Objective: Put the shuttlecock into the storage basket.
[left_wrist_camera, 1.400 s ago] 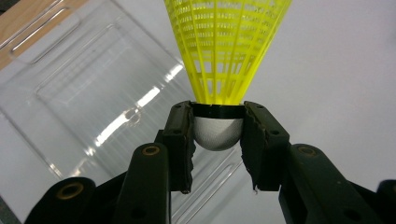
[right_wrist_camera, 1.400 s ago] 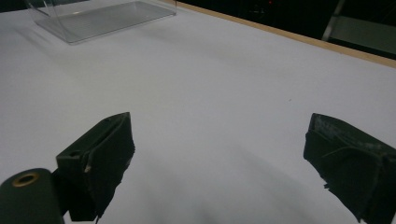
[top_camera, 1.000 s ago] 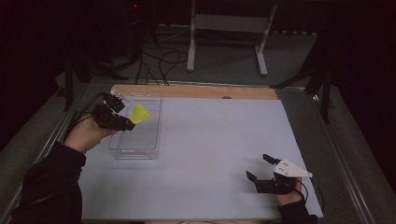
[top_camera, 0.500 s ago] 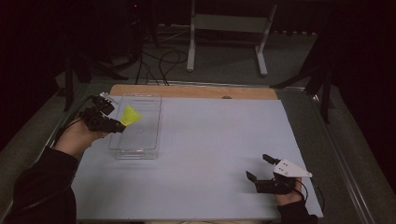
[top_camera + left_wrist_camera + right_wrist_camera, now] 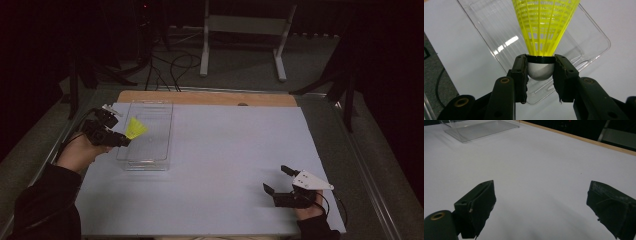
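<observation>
- Holding a yellow shuttlecock by its white cork, the left gripper sits at the left edge of the clear plastic tray; jaws pinch the cork from both sides in the left gripper view, skirt pointing away over the tray.
- Change: a second ago this gripper was higher and farther in over the tray's far left corner; now it has slid out toward the left rim and dropped lower, shuttlecock coming with it, grip unchanged.
- Shuttlecock now hangs above the tray's left wall, not resting on anything that I can see.
- Judgement: looks like lining up a placement into the tray, or carrying it off — can't settle which; release not yet done.
- White table cover bare in the middle.
- Right gripper rests near the right front corner, jaws spread wide, nothing between them; same spot as before, idle.
</observation>
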